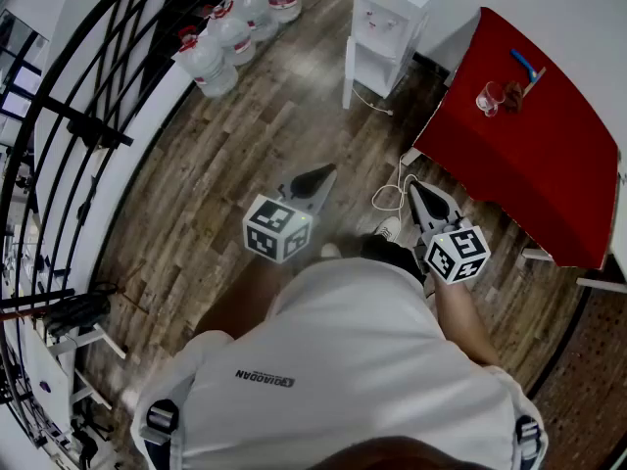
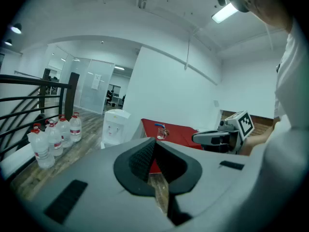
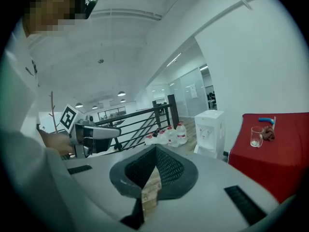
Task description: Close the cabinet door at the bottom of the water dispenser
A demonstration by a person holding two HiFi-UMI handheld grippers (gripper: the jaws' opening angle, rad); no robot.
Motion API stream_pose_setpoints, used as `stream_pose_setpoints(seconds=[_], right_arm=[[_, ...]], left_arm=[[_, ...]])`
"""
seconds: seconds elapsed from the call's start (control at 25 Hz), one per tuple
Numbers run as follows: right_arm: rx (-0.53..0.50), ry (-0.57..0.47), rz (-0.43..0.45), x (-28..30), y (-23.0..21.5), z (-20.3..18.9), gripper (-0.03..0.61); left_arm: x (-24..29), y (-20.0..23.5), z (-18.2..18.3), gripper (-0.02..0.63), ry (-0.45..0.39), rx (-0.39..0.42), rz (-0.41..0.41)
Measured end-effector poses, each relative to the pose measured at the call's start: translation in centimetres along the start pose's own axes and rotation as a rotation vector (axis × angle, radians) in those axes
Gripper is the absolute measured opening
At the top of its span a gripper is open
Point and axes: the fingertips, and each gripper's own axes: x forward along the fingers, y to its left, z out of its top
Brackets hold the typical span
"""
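Observation:
The white water dispenser (image 1: 387, 23) stands far ahead against the wall, its bottom cabinet door (image 1: 349, 71) swung open to the left. It also shows small in the left gripper view (image 2: 115, 127) and the right gripper view (image 3: 211, 132). My left gripper (image 1: 318, 176) and right gripper (image 1: 421, 196) are held in front of my body, well short of the dispenser, both pointing toward it. Both are shut, fingertips touching, with nothing between them. Each gripper appears in the other's view: the right gripper (image 2: 212, 138) and the left gripper (image 3: 104, 132).
Several large water bottles (image 1: 230, 27) stand on the wood floor left of the dispenser. A red-covered table (image 1: 534, 135) with a glass (image 1: 490, 96) is on the right. A black railing (image 1: 88, 125) runs along the left. A white cable (image 1: 392, 194) lies on the floor.

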Motion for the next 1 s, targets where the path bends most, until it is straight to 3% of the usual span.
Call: stream_pose_setpoints(seconds=[0.36, 0.56, 0.8, 1.0], right_arm=[[0.004, 0.001, 0.003, -0.2, 0.2, -0.2, 0.021], [0.075, -0.03, 0.026, -0.4, 0.4, -0.1, 0.023], [0.086, 0.02, 0.019, 0.0, 0.8, -1.4, 0.023], [0.1, 0.024, 0.031, -0.1, 0.8, -2.0, 0.023]], left_arm=[[-0.1, 0.1, 0.1, -0.003, -0.001, 0.009, 0.007], [-0.2, -0.3, -0.5, -0.003, 0.009, 0.003, 0.001], [-0.1, -0.2, -2.6, -0.003, 0.074, -0.076, -0.014], [-0.2, -0.4, -3.3, -0.003, 0.093, -0.061, -0.021]])
